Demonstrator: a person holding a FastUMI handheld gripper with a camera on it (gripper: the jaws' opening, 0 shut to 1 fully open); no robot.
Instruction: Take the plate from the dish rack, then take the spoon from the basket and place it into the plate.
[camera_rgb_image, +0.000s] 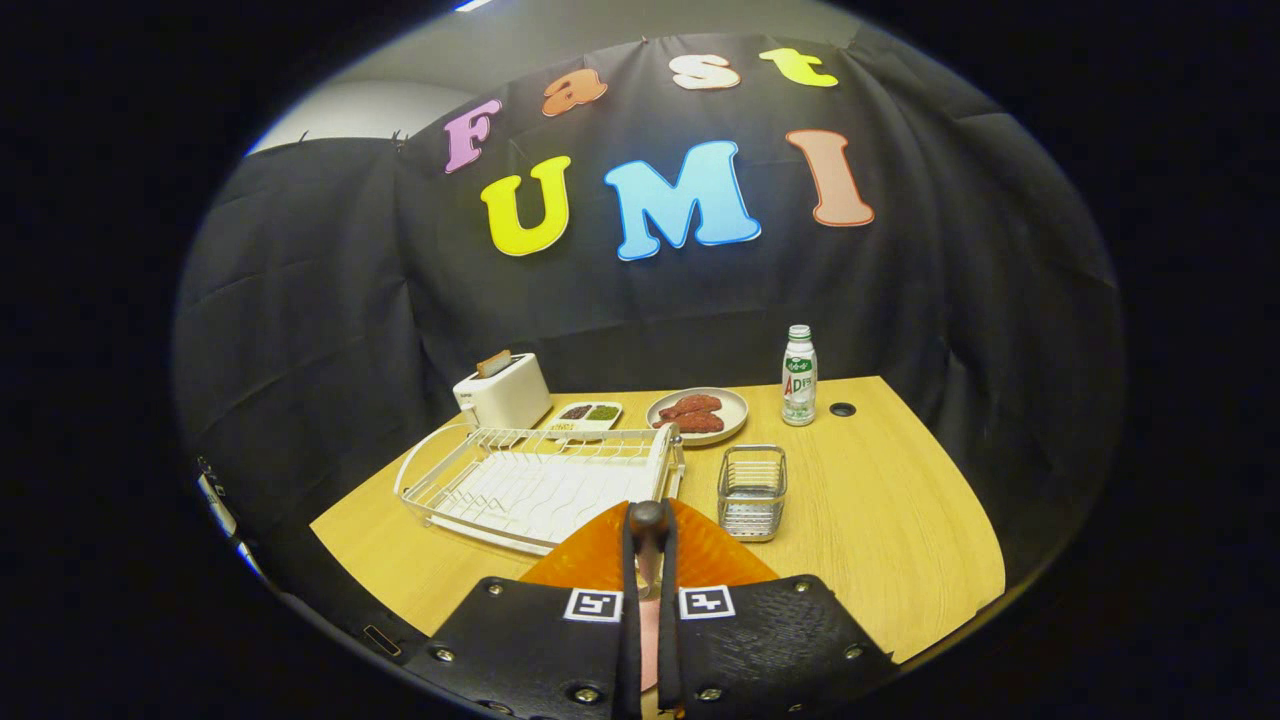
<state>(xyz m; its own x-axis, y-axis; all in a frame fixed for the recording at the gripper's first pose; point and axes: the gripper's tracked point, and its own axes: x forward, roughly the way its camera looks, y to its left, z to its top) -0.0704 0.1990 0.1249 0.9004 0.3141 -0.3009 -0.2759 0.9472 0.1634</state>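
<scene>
My gripper (648, 598) is shut on the spoon (648, 522), whose dark rounded handle end sticks up just ahead of the fingers. Below the fingers, an orange plate (710, 555) lies on the wooden table, partly hidden by them. The spoon hangs above that plate; its bowl end is hidden between the fingers. The white wire dish rack (540, 485) stands beyond the plate to the left and holds no dishes. A small metal mesh basket (752, 490) stands beyond the plate to the right, with nothing visible inside.
At the back of the table (900, 520) stand a white toaster (503, 393) with a slice in it, a small divided dish (588, 414), a plate of reddish food (697, 413) and a plastic bottle (798, 376). A cable hole (842, 409) lies right of the bottle.
</scene>
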